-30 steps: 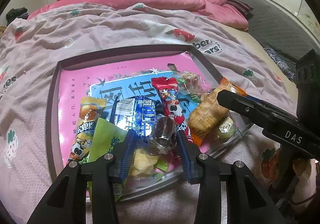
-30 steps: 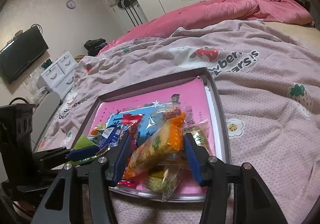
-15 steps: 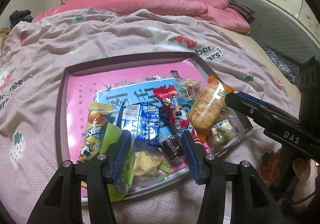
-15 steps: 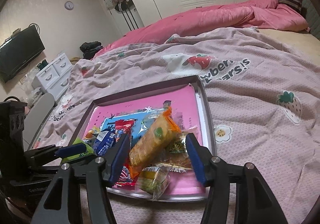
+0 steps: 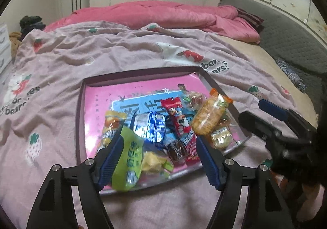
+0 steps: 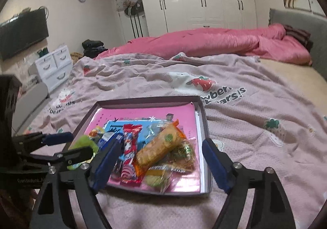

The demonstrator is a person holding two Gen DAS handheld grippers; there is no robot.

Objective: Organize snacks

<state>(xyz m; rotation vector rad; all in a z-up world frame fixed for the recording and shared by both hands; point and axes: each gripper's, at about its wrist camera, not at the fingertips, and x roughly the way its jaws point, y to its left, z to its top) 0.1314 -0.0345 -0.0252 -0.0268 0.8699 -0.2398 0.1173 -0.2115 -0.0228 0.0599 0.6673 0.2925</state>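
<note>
A shallow box with a pink lining point(image 5: 96, 106) point(image 6: 143, 114) lies on the bed and holds several snack packets at its near end. Among them are an orange cracker pack point(image 5: 210, 115) point(image 6: 161, 147), a red candy bar point(image 5: 180, 124) point(image 6: 129, 147), a blue wrapper point(image 5: 151, 126), a green bag point(image 5: 128, 157) and a small brown candy point(image 5: 175, 150). My left gripper point(image 5: 158, 153) is open and empty, above the box's near edge. My right gripper point(image 6: 159, 159) is open and empty, above the near right part of the box.
The box sits on a mauve strawberry-print blanket point(image 5: 61, 61) point(image 6: 255, 116). A pink quilt point(image 6: 204, 43) lies bunched at the far side. White wardrobes point(image 6: 204, 0), a drawer unit point(image 6: 53, 65) and a wall television point(image 6: 22, 32) stand beyond the bed.
Both grippers have pulled back and up from the box. The left gripper has opened and let go of the small brown candy, which now lies among the snacks.
</note>
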